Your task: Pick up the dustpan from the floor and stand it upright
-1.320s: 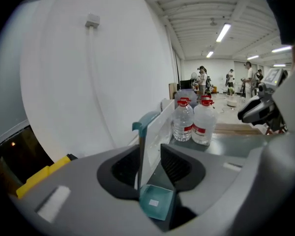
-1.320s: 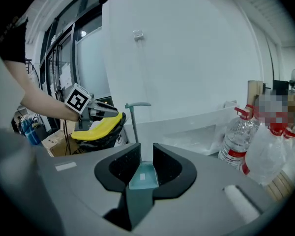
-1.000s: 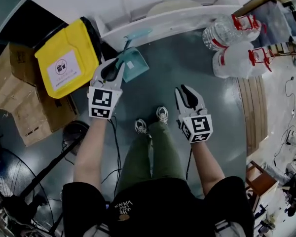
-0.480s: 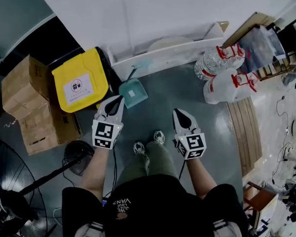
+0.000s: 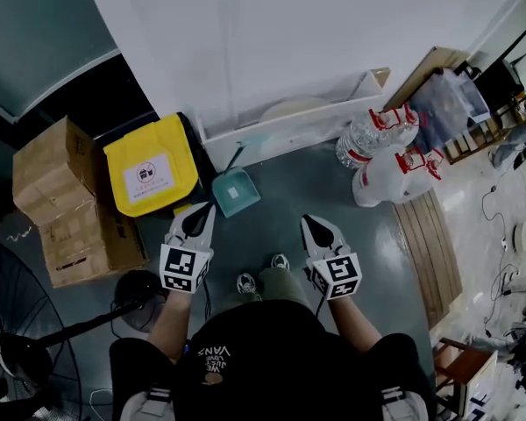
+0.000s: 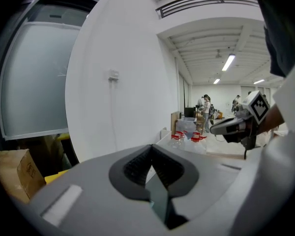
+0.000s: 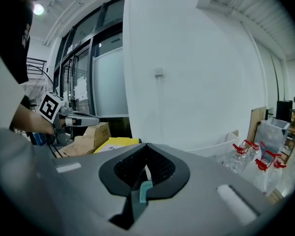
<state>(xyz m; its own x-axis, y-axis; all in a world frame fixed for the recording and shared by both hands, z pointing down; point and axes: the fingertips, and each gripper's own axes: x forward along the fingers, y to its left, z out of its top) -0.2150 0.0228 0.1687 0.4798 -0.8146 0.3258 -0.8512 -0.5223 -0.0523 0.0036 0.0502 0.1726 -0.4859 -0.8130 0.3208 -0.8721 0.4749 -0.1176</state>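
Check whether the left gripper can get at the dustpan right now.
Probably yes: nothing stands between the left gripper and the dustpan, though its jaws are shut and need opening first.

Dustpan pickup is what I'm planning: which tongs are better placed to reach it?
Left, probably. The left tongs point almost at the teal dustpan; the right tongs are farther off to its side. Both are shut and empty, so opening comes first.
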